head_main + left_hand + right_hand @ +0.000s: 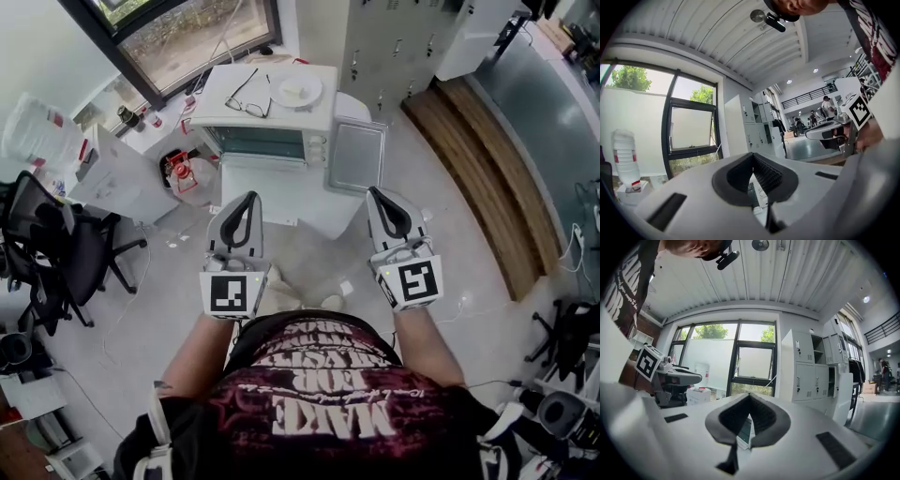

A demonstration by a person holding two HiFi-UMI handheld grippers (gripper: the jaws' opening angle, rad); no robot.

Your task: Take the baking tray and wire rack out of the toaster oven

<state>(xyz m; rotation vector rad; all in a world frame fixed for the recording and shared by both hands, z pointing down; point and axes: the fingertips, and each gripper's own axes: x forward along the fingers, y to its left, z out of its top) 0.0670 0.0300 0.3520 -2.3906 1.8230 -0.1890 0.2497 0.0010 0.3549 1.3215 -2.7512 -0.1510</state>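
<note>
My left hand-held gripper and right hand-held gripper are both clenched and empty, short of the toaster oven. The baking tray and wire rack presumably sit inside it, unseen. Arriving clenched, I'd only shove the oven back, never catching its door.

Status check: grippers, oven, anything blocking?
Left gripper and right gripper shut, empty. Toaster oven ahead, not reached; tray and rack not visible. Glasses and plate on its top; nothing between.
</note>
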